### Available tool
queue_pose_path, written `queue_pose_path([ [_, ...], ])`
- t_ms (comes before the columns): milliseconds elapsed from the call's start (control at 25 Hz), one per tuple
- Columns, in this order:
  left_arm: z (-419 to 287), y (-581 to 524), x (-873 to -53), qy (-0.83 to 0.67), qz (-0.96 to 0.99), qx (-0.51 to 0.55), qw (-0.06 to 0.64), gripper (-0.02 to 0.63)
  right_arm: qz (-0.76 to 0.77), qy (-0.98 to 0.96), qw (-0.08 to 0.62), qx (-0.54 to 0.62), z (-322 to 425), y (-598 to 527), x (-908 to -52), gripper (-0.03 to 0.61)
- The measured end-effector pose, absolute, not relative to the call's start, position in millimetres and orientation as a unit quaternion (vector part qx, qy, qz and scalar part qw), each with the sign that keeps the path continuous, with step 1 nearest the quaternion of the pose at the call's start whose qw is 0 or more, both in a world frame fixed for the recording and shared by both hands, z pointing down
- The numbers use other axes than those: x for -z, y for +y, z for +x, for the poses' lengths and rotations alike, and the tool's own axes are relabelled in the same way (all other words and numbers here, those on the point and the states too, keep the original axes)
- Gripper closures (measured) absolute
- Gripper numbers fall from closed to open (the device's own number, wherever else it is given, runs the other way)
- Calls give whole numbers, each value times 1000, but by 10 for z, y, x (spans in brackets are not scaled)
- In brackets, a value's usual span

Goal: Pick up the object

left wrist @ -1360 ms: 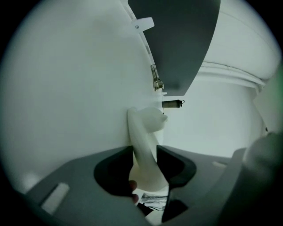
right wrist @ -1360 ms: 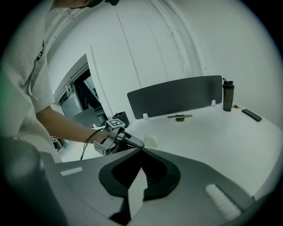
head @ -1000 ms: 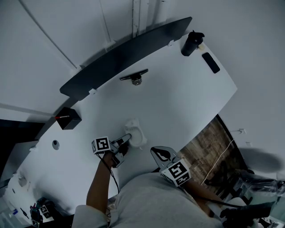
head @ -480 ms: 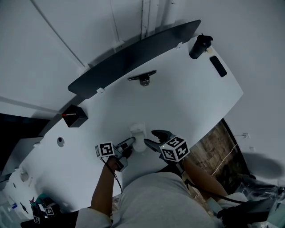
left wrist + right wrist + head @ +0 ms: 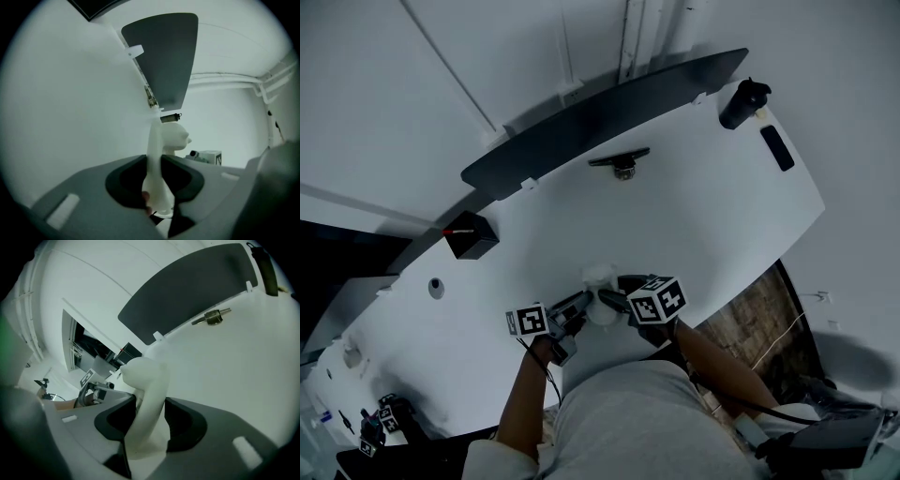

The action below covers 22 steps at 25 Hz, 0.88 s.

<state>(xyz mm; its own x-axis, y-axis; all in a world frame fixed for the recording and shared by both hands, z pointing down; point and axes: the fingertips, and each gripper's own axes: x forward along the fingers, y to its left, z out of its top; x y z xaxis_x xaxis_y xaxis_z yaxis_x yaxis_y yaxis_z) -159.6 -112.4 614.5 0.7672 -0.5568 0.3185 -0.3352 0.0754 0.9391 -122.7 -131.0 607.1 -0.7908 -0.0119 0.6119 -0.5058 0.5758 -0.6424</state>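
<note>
The object is a small white moulded figure [image 5: 600, 280] with a rounded head, at the near edge of the white table [image 5: 694, 216]. My left gripper [image 5: 580, 303] comes at it from the left and is shut on its thin lower part [image 5: 161, 154]; its jaws have just been closing further on it. My right gripper [image 5: 615, 299] comes from the right. Its jaws have just been closing, with the figure's thick body [image 5: 149, 394] between them, and both pads lie against it. The figure's base is hidden behind the jaws.
A long dark panel [image 5: 609, 103] runs along the table's far edge. On the table are a black box [image 5: 471, 234] at the left, a small black stand [image 5: 622, 161] in the middle, a black bottle [image 5: 742, 103] and a flat black slab [image 5: 777, 148] at the far right. Wooden floor [image 5: 750, 309] shows past the right edge.
My right gripper has swung in from the lower right to the figure, with its jaws now round it. The left gripper has stayed on the figure and risen slightly.
</note>
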Motion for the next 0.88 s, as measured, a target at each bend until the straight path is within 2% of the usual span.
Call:
queue_pose_path([
  [360,-1757,-988,-5682,-366,728,90,573,518,119,-880,224,-401,-1421,-1222,-5572,430],
  [880,-1896,-64,-4604,-424,814,87,387,518,35,-966,155,-204,-1621,-280,-4434,434],
])
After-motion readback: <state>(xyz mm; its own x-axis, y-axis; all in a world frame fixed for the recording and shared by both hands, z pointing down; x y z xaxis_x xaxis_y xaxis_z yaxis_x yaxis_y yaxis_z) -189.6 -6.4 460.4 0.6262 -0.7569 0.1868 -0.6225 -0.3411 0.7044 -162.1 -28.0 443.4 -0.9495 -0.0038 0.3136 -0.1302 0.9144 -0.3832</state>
